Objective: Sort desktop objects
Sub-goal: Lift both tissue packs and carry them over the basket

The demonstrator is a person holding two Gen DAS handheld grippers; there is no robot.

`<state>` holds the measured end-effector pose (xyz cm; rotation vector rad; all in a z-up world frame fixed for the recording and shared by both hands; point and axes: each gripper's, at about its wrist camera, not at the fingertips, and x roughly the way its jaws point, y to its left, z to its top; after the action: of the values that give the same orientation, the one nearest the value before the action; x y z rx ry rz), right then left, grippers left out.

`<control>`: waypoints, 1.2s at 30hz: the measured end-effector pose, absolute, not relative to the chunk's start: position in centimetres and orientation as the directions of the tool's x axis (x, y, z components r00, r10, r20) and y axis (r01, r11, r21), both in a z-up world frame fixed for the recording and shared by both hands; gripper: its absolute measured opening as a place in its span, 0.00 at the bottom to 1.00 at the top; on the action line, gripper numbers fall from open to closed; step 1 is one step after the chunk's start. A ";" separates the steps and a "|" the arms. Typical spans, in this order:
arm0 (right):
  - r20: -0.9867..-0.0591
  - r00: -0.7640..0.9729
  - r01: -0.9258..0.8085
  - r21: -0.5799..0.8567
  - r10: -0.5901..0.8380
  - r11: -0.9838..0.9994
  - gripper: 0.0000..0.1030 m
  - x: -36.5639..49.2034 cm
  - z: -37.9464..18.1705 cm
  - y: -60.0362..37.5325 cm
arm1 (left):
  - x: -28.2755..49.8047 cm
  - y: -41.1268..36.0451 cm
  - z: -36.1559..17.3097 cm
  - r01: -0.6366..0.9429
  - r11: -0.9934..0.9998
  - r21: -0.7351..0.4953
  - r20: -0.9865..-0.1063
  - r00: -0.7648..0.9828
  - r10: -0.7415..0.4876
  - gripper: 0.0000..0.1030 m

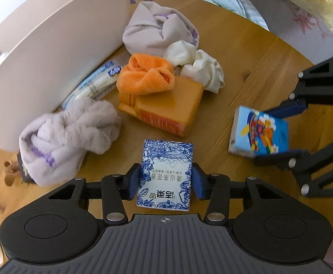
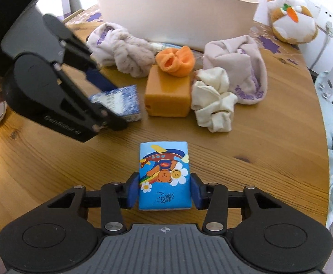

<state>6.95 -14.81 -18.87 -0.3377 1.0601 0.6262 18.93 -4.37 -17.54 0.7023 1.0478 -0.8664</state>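
My left gripper (image 1: 166,180) is shut on a blue-and-white patterned tissue pack (image 1: 166,171), held above the round wooden table (image 1: 246,73). My right gripper (image 2: 165,190) is shut on a light-blue cartoon tissue pack (image 2: 164,171). In the left wrist view the right gripper (image 1: 278,132) and its cartoon pack (image 1: 260,132) are at the right. In the right wrist view the left gripper (image 2: 107,100) holds the patterned pack (image 2: 120,102) at the left.
An orange box (image 1: 166,107) lies mid-table with an orange sock (image 1: 145,75) on it. White socks (image 1: 200,66), two lilac fluffy socks (image 1: 70,132) and a chopstick packet (image 1: 93,84) lie beside a cream bin (image 2: 177,11). A hamster plush (image 2: 292,13) sits at the far right.
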 end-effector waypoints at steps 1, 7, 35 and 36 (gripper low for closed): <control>-0.884 0.343 -0.620 0.041 0.318 0.783 0.41 7.0 -18.7 -15.1 | 18.9 -4.0 -17.6 0.864 0.495 0.087 -0.934 0.243 -0.261 0.46; -0.867 0.367 -0.558 0.085 0.338 0.825 0.41 7.8 -17.6 -16.6 | 17.9 -1.9 -16.8 0.833 0.545 0.092 -0.927 0.271 -0.258 0.46; -0.661 0.703 -0.395 -0.058 0.261 0.917 0.41 18.0 -5.1 -22.0 | 24.2 1.0 -2.3 0.687 0.665 0.294 -0.743 0.602 -0.293 0.46; -0.654 0.711 -0.394 -0.064 0.260 0.917 0.41 18.5 -4.7 -21.9 | 24.5 0.9 -1.8 0.685 0.661 0.306 -0.736 0.611 -0.292 0.46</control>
<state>18.49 -21.91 -4.71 -0.2053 0.6910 0.3657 24.49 0.88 -1.85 0.6199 0.7042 -0.6067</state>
